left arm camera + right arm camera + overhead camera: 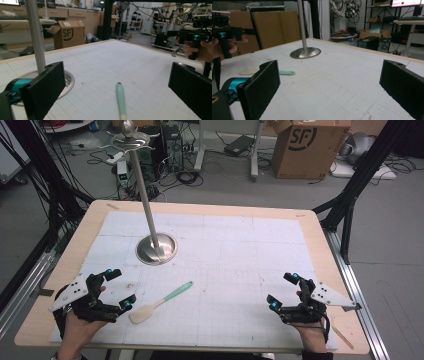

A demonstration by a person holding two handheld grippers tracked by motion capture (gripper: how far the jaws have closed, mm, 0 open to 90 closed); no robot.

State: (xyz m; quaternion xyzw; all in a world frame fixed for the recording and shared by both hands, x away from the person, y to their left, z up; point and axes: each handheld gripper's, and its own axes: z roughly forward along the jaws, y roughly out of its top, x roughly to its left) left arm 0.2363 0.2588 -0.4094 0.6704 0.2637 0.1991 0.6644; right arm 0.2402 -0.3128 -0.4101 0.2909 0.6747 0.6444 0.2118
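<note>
spatula (159, 303) lying flat on mat (240, 270) just right of left gripper (116, 290), wooden blade nearest it, mint handle pointing up-right toward centre. left gripper hovering with jaws gaping, nothing held (clearly nearer hand). right gripper (283, 291) sitting well apart, likewise spread and empty.

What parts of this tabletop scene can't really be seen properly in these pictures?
- Wooden spatula with mint-green handle: its blade is cut off by the bottom edge in the left gripper view.
- Tall silver metal stand: its top is cut off by the upper edge in both gripper views.
- Stand's hooks: too small in the high view.
</note>
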